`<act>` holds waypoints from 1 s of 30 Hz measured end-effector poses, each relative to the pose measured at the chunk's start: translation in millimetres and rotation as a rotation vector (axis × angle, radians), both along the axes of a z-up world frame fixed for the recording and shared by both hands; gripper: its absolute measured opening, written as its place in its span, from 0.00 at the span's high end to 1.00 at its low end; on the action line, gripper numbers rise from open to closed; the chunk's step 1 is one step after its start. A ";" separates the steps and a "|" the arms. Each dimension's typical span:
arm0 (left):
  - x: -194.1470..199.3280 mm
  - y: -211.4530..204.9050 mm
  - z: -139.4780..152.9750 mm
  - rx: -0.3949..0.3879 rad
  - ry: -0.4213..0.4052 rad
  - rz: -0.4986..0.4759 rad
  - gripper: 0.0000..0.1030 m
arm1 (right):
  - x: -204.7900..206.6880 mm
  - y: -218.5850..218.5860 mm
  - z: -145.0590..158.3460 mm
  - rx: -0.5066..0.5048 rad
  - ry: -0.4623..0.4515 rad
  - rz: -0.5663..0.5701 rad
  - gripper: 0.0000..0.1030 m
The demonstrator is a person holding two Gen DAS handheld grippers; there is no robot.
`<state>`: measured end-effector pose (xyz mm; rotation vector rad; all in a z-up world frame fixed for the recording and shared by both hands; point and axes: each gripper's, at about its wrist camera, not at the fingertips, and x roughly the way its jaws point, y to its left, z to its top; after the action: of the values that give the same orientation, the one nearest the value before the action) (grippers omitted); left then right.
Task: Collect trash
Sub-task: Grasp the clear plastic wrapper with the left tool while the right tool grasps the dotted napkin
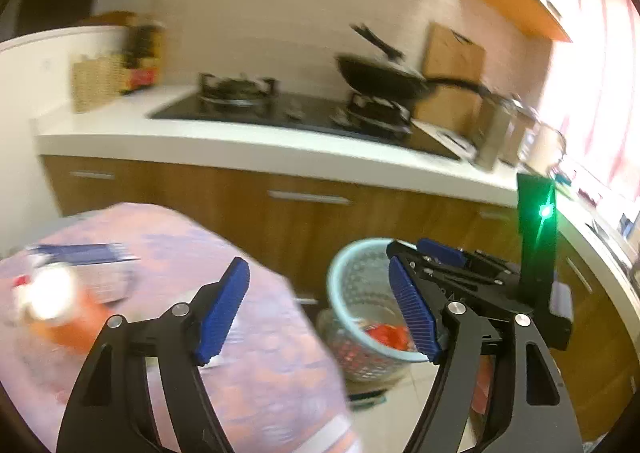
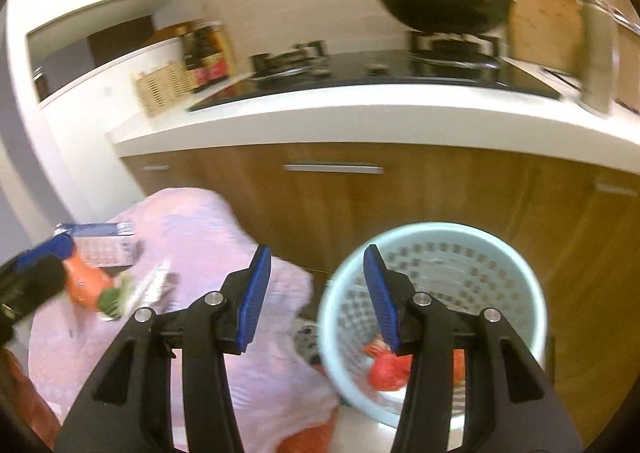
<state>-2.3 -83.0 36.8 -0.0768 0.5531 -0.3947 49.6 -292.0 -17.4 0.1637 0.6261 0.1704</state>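
Note:
A pale blue mesh waste basket (image 2: pixel 480 253) stands on the floor by the cabinets, with red crumpled trash (image 2: pixel 390 371) inside; it also shows in the left wrist view (image 1: pixel 352 281). A round table with a pink cloth (image 2: pixel 200 237) holds an orange packet (image 2: pixel 82 285), a blue and white carton (image 2: pixel 100 241) and a wrapper. My right gripper (image 2: pixel 316 293) is open and empty between table and basket. My left gripper (image 1: pixel 320 305) is open and empty above the table edge (image 1: pixel 256 333). The orange packet (image 1: pixel 68 329) is blurred at the left.
A white counter (image 2: pixel 360 121) with a gas hob, a black wok (image 2: pixel 444 9), bottles and a woven basket (image 2: pixel 160 89) runs behind. Wooden cabinets (image 2: pixel 320 205) stand below it. The right gripper's body (image 1: pixel 480 281) shows in the left wrist view.

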 end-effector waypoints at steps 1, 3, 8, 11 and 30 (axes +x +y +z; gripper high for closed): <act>-6.1 11.9 2.7 0.002 -0.015 0.023 0.29 | 0.5 11.8 1.4 -0.002 -0.008 0.023 0.56; -21.4 39.2 7.6 0.026 -0.053 0.087 0.26 | 2.0 33.2 2.9 -0.004 -0.022 0.063 0.54; -49.5 109.2 7.8 0.033 -0.080 0.234 0.22 | 6.4 82.8 -0.2 -0.015 -0.026 0.147 0.51; -60.3 144.9 0.9 0.033 -0.069 0.306 0.18 | 8.6 110.5 -5.2 -0.031 -0.022 0.182 0.45; -30.6 175.3 -102.1 0.222 0.232 0.469 0.14 | 50.9 173.2 -56.9 -0.064 0.125 0.243 0.23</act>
<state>-32.9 92.4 -65.3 -0.0367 0.7813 0.1362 100.5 -118.8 -74.3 0.0353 0.7742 0.3766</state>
